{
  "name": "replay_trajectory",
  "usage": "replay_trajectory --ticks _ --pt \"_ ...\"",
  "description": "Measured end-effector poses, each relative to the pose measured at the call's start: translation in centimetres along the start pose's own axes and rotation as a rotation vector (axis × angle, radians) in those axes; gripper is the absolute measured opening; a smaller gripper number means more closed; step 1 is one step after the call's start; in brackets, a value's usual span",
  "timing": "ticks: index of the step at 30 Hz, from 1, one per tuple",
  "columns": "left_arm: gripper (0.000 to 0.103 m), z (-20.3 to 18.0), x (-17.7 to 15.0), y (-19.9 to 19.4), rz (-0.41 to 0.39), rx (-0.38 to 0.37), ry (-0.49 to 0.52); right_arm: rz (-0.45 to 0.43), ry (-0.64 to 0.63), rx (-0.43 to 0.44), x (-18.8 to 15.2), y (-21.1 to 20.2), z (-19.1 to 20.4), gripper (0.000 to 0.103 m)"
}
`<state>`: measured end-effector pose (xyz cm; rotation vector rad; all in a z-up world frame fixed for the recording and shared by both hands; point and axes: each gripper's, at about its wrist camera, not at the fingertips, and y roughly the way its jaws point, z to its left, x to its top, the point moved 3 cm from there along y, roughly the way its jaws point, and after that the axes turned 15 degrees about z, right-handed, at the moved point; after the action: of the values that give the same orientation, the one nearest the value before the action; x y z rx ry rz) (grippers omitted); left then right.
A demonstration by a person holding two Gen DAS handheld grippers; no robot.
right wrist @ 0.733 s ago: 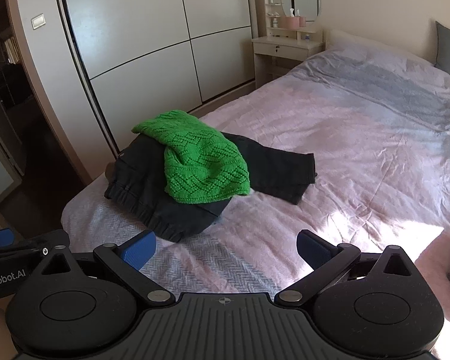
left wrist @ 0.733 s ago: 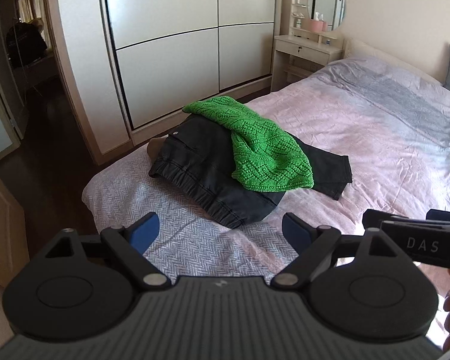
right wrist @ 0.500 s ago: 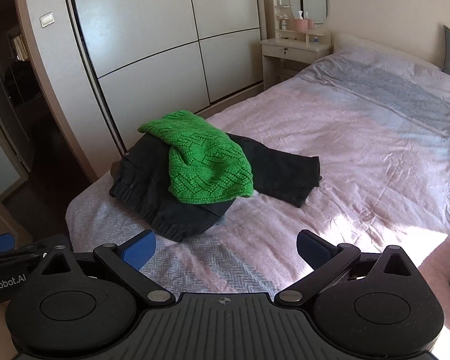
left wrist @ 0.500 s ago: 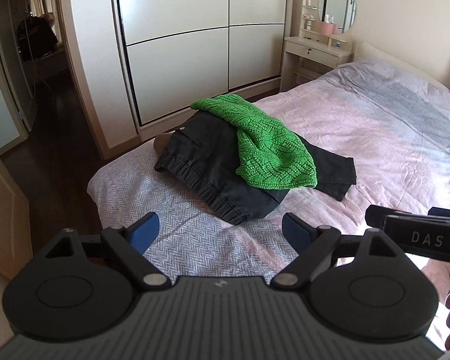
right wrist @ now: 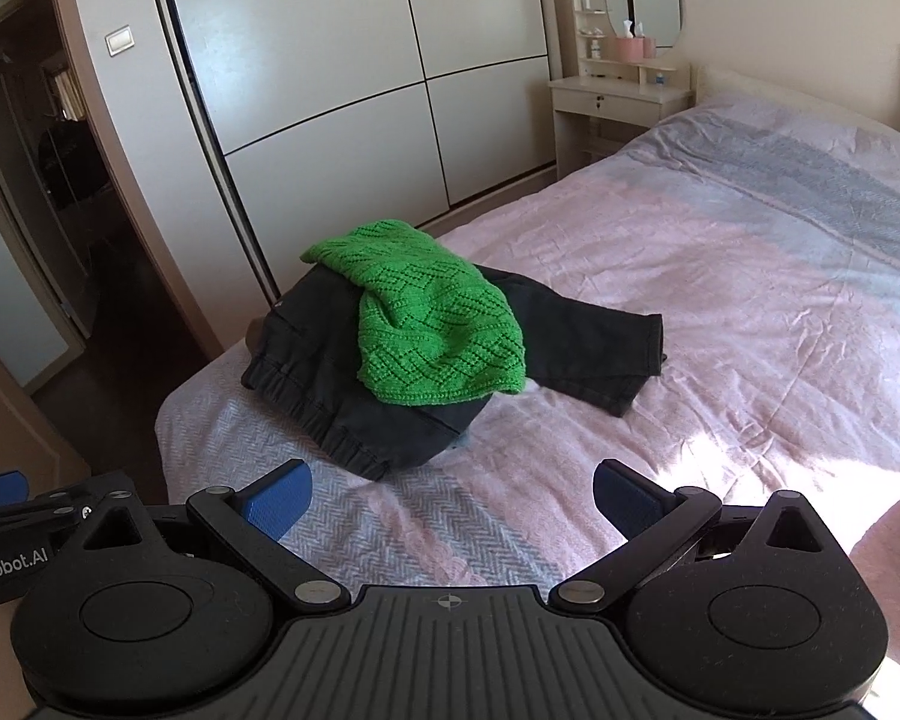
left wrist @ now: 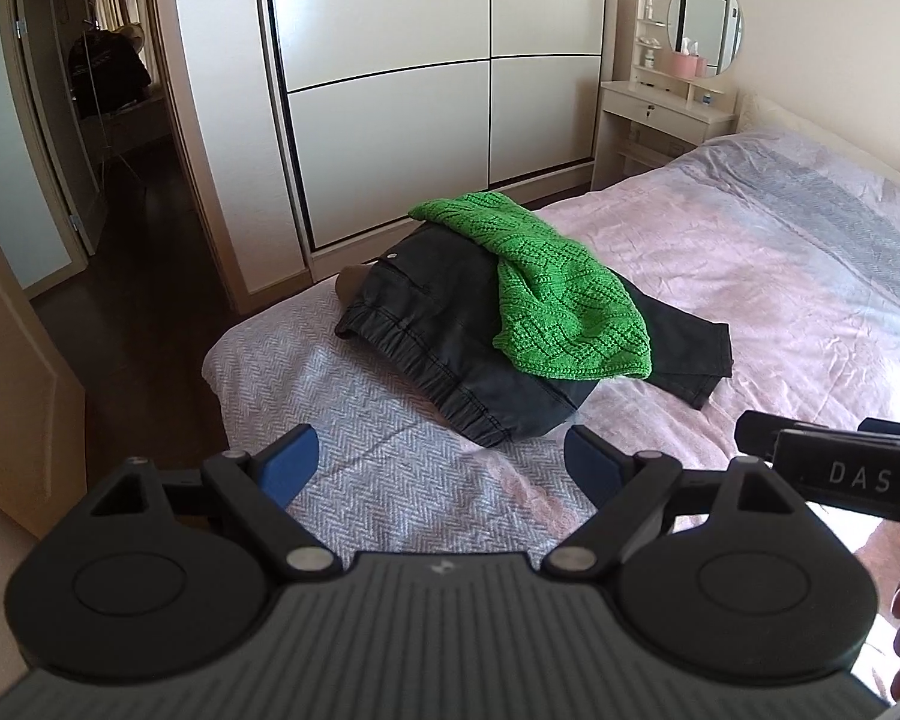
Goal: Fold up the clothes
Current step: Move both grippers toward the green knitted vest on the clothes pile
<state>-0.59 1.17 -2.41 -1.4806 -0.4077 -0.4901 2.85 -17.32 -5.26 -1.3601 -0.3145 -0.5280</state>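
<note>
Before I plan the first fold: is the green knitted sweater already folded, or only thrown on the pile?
Not folded. The green sweater lies bunched and draped unevenly over the dark trousers, with no straight fold edges.

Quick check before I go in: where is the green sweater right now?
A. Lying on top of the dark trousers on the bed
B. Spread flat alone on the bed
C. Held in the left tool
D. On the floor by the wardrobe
A: the green sweater lies draped over the dark trousers on the bed, with both tools open and empty.
</note>
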Motion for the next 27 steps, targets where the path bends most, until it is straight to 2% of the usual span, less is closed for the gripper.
replay_trajectory --ticks 7,18,27 --pt "0.087 1.7 -0.5 -0.4 0.012 -0.010 0.024 0.005 0.003 0.015 -0.2 0.4 0.4 0.102" --pt "0.087 3.6 0.0 1.4 0.064 -0.046 0.072 0.042 0.017 0.032 -0.6 1.5 -0.3 0.102" --pt "0.087 3.3 4.0 4.4 0.102 -0.109 0.168 0.058 0.066 0.021 0.6 2.6 -1.9 0.102"
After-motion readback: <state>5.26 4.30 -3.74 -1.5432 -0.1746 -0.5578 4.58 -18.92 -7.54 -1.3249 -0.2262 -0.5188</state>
